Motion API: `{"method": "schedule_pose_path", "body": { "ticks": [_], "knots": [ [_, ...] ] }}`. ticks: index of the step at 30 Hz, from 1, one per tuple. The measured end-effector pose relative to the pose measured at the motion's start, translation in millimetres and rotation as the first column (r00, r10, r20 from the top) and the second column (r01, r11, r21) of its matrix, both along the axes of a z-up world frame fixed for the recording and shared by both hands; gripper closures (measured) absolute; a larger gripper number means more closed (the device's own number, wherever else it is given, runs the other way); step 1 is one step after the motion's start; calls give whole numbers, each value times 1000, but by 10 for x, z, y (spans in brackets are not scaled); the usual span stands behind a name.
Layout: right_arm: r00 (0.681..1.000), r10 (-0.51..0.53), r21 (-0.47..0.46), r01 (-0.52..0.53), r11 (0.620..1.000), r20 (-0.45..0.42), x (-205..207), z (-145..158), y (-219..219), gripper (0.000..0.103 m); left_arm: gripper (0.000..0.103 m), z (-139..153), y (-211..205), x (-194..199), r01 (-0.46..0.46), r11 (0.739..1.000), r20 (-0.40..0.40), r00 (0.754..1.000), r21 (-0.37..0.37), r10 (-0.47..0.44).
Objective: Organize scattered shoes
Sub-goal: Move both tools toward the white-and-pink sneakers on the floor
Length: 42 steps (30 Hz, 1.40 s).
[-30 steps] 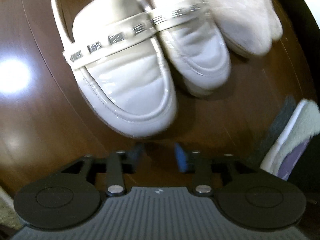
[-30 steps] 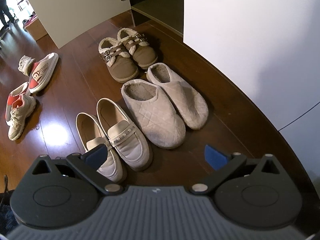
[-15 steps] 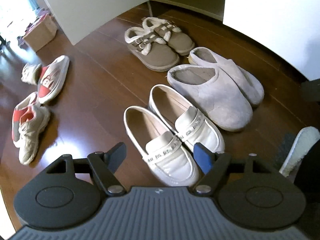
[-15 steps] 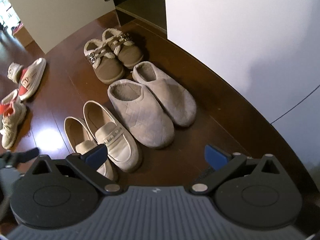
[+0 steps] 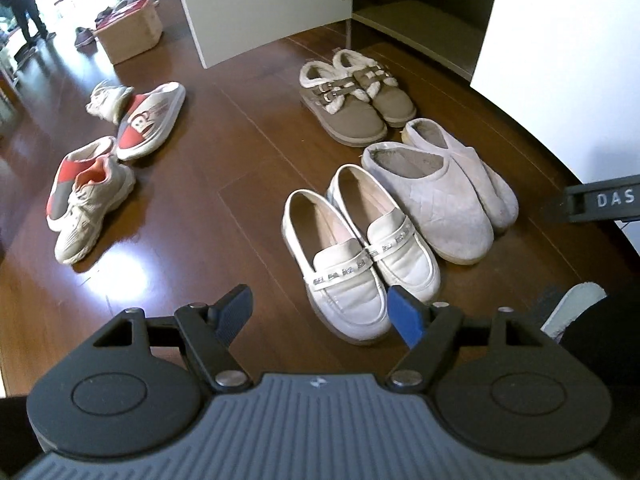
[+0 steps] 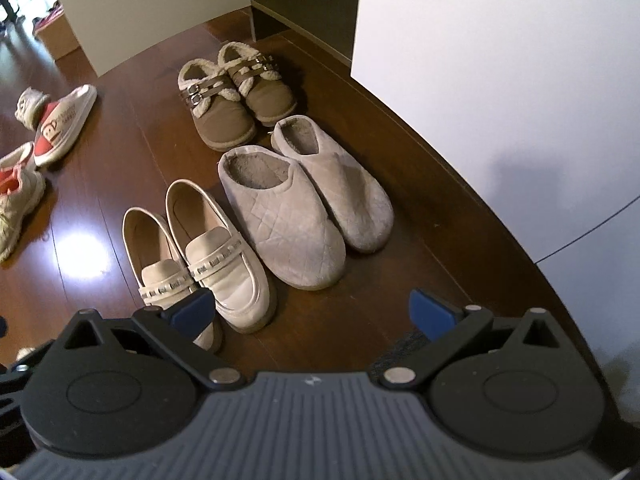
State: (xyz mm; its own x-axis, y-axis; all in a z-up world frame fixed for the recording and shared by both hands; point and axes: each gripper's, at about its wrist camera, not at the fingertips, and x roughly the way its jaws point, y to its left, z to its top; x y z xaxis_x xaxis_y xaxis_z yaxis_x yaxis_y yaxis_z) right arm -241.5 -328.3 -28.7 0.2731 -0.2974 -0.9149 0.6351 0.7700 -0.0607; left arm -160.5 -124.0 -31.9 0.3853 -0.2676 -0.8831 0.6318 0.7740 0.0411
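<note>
Three pairs stand in a row on the dark wood floor: white loafers (image 5: 360, 256) nearest, grey quilted slippers (image 5: 440, 200) behind them, brown fur-lined shoes (image 5: 356, 100) farthest. Scattered to the left lie two red-and-white slippers (image 5: 152, 120) (image 5: 68, 176) and two beige sneakers (image 5: 92, 212) (image 5: 108, 98). My left gripper (image 5: 320, 308) hangs open and empty, high above the toes of the loafers (image 6: 208, 256). My right gripper (image 6: 312, 308) is also open and empty, above the floor in front of the grey slippers (image 6: 296, 220).
A white cabinet (image 5: 420, 12) with an open door stands behind the row. A white panel (image 6: 500, 80) runs along the right. A cardboard box (image 5: 132, 32) and a standing person (image 5: 24, 0) are far back left. A black lettered bar (image 5: 600, 200) enters from the right.
My left gripper has risen well away from the white loafers, tilted up, and its jaws have spread wider. The right gripper's view has shifted only slightly.
</note>
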Motion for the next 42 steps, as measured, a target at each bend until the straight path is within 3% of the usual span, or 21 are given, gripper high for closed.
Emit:
{"method": "schedule_pose_path", "body": {
  "ticks": [10, 16, 19, 24, 28, 31, 34, 37, 39, 42],
  "knots": [
    [998, 59, -77, -58, 995, 10, -6, 202, 373, 1, 27, 325, 321, -56, -58, 995, 59, 996, -81, 62],
    [984, 147, -76, -140, 987, 103, 158, 528, 631, 0, 27, 584, 438, 9, -81, 990, 136, 986, -111, 96],
    [953, 246, -83, -234, 969, 179, 257, 501, 713, 1, 26, 696, 498, 140, -83, 992, 153, 983, -100, 98],
    [950, 275, -2, -277, 961, 145, 496, 300, 773, 1, 26, 938, 768, 530, -101, 993, 168, 980, -64, 110],
    [907, 331, 5, -344, 939, 260, 590, 494, 890, 1, 25, 1189, 1124, 930, -157, 986, 193, 967, -52, 164],
    [892, 359, 68, -390, 918, 274, 748, 562, 950, 1, 21, 1393, 1427, 1268, -234, 972, 280, 932, -14, 229],
    [891, 368, 172, -419, 891, 266, 970, 589, 919, 1, 13, 1513, 1748, 1643, -327, 945, 338, 886, -25, 316],
    [885, 411, 248, -457, 854, 218, 1312, 584, 849, 1, 11, 1427, 2007, 2056, -442, 897, 373, 828, -27, 419],
    [874, 444, 262, -483, 835, 196, 1492, 575, 832, 1, 11, 1292, 2109, 2303, -480, 877, 369, 811, -27, 455],
    [839, 524, 263, -545, 796, 150, 1928, 485, 869, 1, 10, 1024, 2192, 2669, -519, 854, 318, 806, -27, 499]
  ]
}}
